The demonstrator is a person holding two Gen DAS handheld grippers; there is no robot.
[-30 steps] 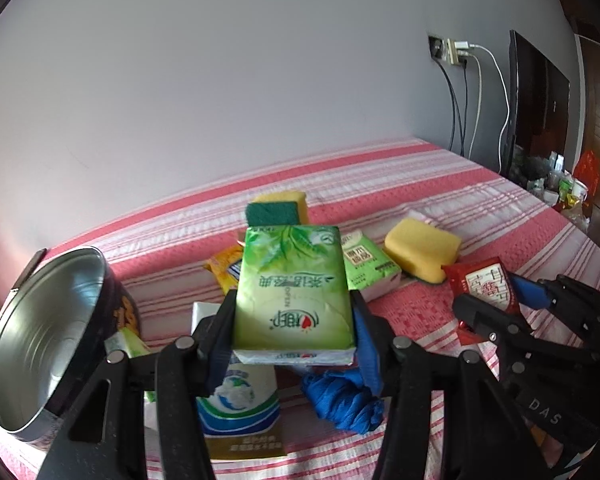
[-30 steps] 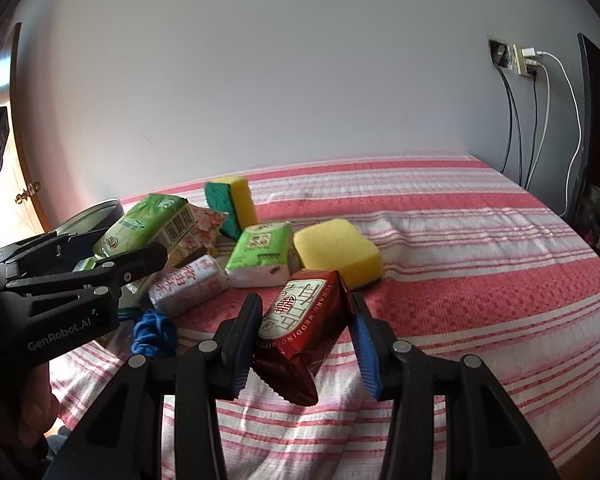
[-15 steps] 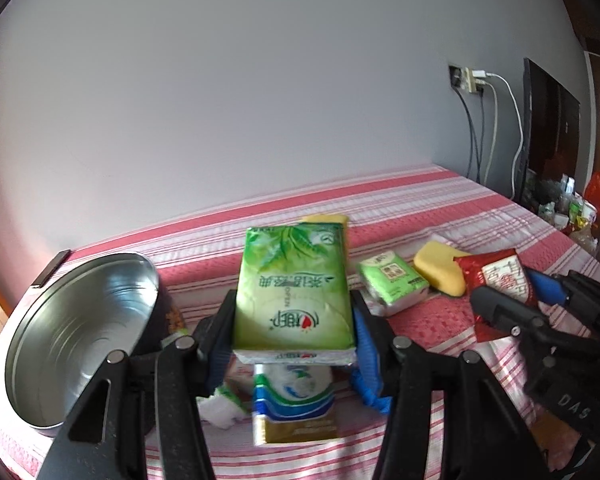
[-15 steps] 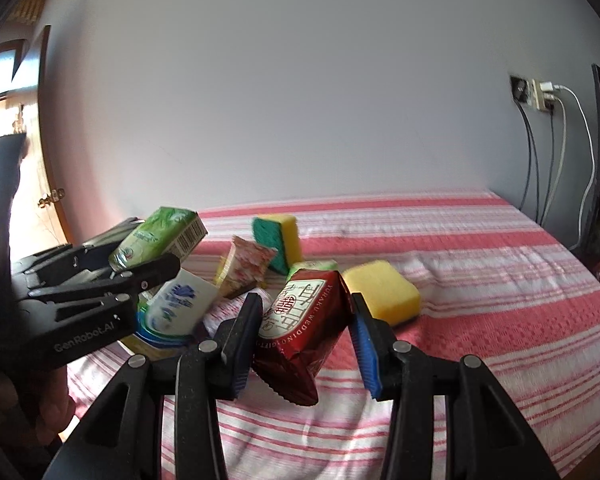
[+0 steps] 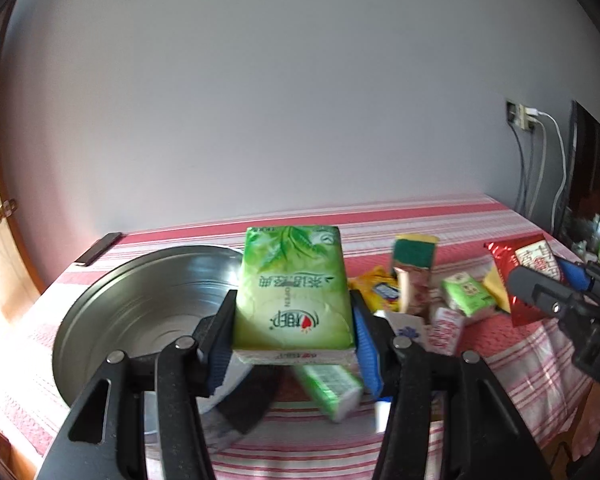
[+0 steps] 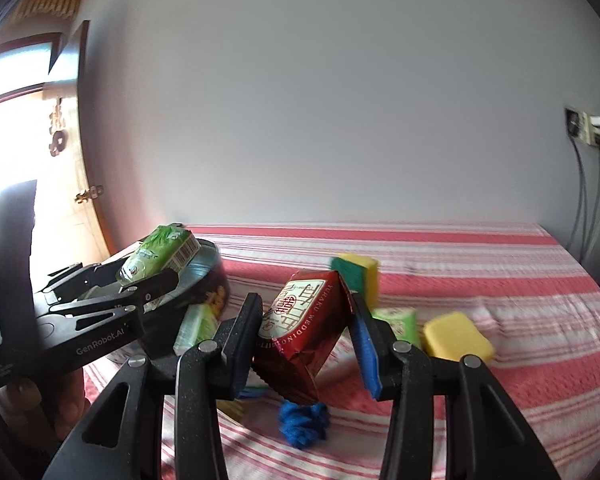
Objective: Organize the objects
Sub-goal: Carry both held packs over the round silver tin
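My left gripper (image 5: 294,328) is shut on a green tissue pack (image 5: 294,288) and holds it in the air by the right rim of a round metal tin (image 5: 140,312). The same left gripper (image 6: 152,276) with its green tissue pack (image 6: 160,254) appears at the left of the right wrist view, above the tin (image 6: 208,280). My right gripper (image 6: 306,336) is shut on a red foil snack packet (image 6: 300,328), lifted above the bed. In the left wrist view that red packet (image 5: 520,276) shows at the far right.
On the pink striped bedspread (image 6: 500,280) lie a yellow sponge (image 6: 456,338), a green-and-yellow sponge (image 6: 358,274), small green tissue packs (image 6: 396,320), a blue cloth (image 6: 302,424) and other small packets (image 5: 444,328). A black phone (image 5: 98,248) lies behind the tin. Wall socket with cables (image 6: 584,128) at right.
Both grippers have risen and swung left with their packs. The tin, at the far left before, now lies directly under the left gripper's front.
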